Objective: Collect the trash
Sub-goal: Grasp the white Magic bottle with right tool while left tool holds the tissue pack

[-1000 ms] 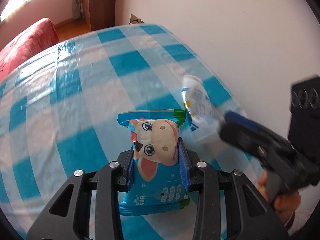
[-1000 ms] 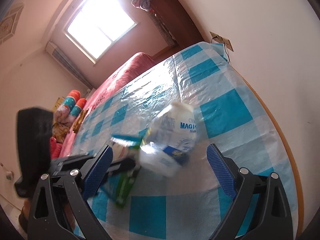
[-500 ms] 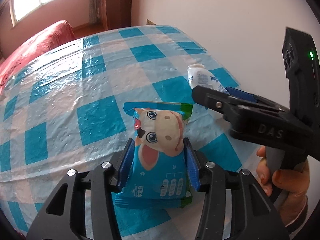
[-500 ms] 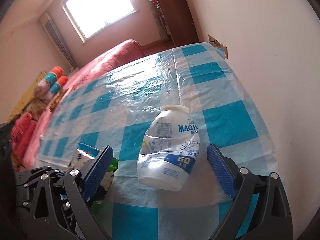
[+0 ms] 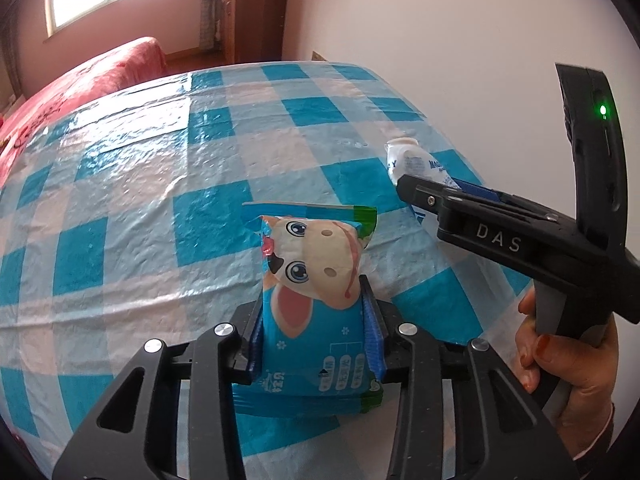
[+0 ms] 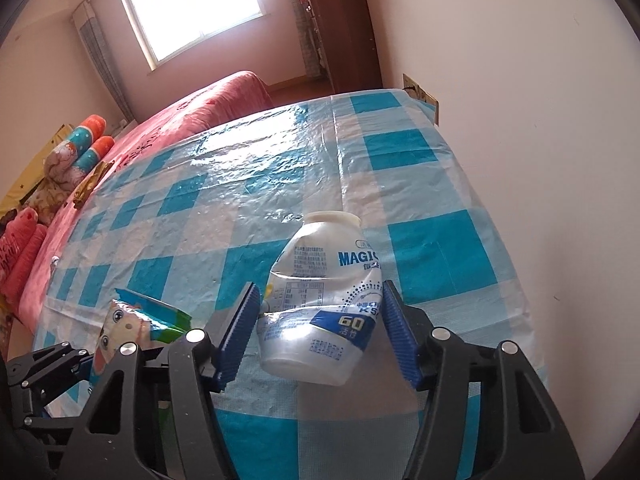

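Behind right gripper (image 5: 424,196), bottle (image 5: 416,162) half hidden.

Tablecloth (image 5: 120,208) glossy plastic, checked in bright turquoise-blue, pale blue and white squares. Snack packet (image 5: 316,300) blue with a cartoon cow face, cream muzzle, pink ear and tongue, black patch, blue eyes, green strip at top edge, white print low down. Bottle (image 6: 320,300) translucent white with off-white cap, label white with blue lettering, a blue band and small black text. Left gripper (image 5: 314,332) black frame, blue ribbed pads, silver screws. Right gripper (image 6: 320,328) same black and blue; in the left view it shows white letters and a green light. Bed cover (image 6: 208,108) pinkish red. Wall (image 6: 520,80) white. Wardrobe (image 6: 344,32) dark brown. Cushions (image 6: 80,148) orange, teal, pink.
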Action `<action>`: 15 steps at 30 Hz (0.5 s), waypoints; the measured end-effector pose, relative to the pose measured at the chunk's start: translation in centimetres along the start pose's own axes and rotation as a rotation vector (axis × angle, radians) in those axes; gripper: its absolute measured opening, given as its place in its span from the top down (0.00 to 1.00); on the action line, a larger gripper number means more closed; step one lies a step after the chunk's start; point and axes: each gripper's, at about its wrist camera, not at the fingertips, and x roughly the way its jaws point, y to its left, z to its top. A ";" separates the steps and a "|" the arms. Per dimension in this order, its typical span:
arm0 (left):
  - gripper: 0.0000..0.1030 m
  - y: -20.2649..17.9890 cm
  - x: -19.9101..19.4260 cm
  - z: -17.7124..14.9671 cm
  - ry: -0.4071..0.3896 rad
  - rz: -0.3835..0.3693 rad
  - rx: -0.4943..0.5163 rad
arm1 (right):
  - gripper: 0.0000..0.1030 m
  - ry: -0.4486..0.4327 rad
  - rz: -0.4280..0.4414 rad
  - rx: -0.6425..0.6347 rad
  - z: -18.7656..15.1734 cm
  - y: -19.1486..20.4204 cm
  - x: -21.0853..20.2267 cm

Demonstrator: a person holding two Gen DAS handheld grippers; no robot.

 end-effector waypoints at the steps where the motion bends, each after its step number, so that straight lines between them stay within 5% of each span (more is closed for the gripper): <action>1: 0.60 0.2 -0.2 -0.2 -0.002 0.000 -0.007 | 0.40 0.000 0.000 -0.004 0.0 0.1 0.0; 2: 0.60 0.4 -0.2 -0.3 -0.004 0.003 -0.014 | 0.40 0.001 0.000 -0.008 0.0 0.1 0.0; 4: 0.60 0.9 -0.6 -0.7 -0.006 0.011 -0.025 | 0.58 -0.005 0.004 -0.016 -0.1 0.3 -0.2; 15: 0.61 3.8 -2.8 -2.8 -0.025 0.078 -0.070 | 0.63 -0.004 0.015 -0.075 -0.6 1.6 -0.6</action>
